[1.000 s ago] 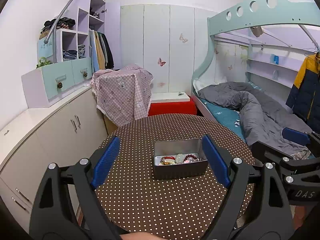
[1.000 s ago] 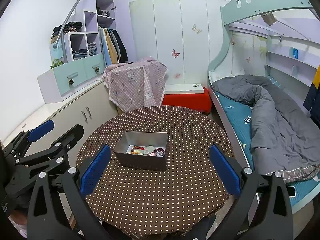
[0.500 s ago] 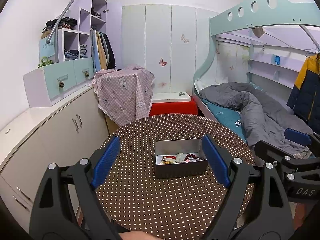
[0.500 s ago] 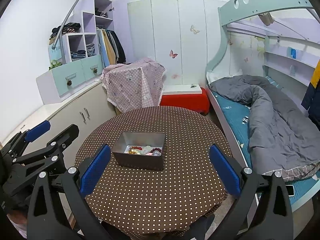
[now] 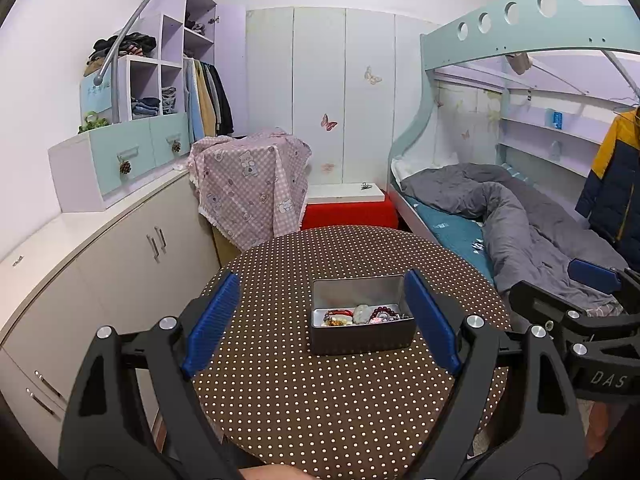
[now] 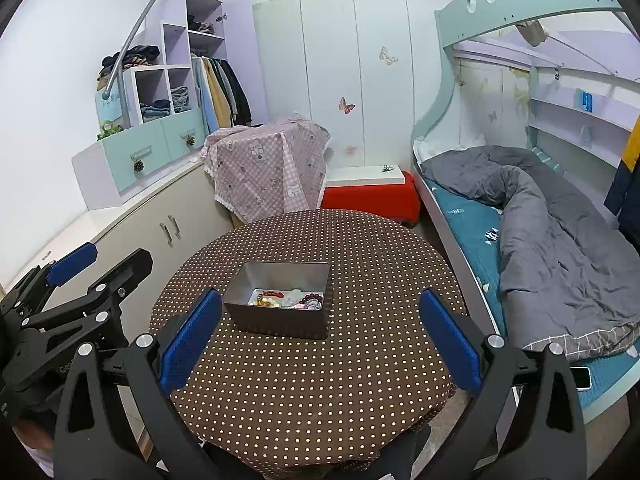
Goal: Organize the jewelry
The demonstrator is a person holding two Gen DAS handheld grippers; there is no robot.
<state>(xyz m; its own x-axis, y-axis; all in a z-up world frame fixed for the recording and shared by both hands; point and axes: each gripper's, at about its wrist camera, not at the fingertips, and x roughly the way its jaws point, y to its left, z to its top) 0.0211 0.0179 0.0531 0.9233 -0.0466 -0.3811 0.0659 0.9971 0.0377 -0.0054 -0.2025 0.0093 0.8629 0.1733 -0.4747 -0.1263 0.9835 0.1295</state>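
A grey metal tin (image 5: 362,334) (image 6: 280,318) stands open near the middle of a round table with a brown polka-dot cloth (image 5: 320,408) (image 6: 320,380). Inside it lies a heap of jewelry (image 5: 360,315) (image 6: 286,299): bead bracelets, a red piece, pale stones. My left gripper (image 5: 320,320) hovers over the near side of the table, open, its blue pads wide apart with the tin beyond them and nothing between them. My right gripper (image 6: 320,336) is open too, just right of the tin and short of it. Each gripper shows at the edge of the other's view.
Low white cabinets (image 5: 100,264) run along the left of the table. A bed with a grey quilt (image 6: 560,248) lies close on the right. Behind the table stand a pink cloth-covered piece (image 5: 252,188), a red box (image 5: 348,214) and a white wardrobe (image 5: 320,92).
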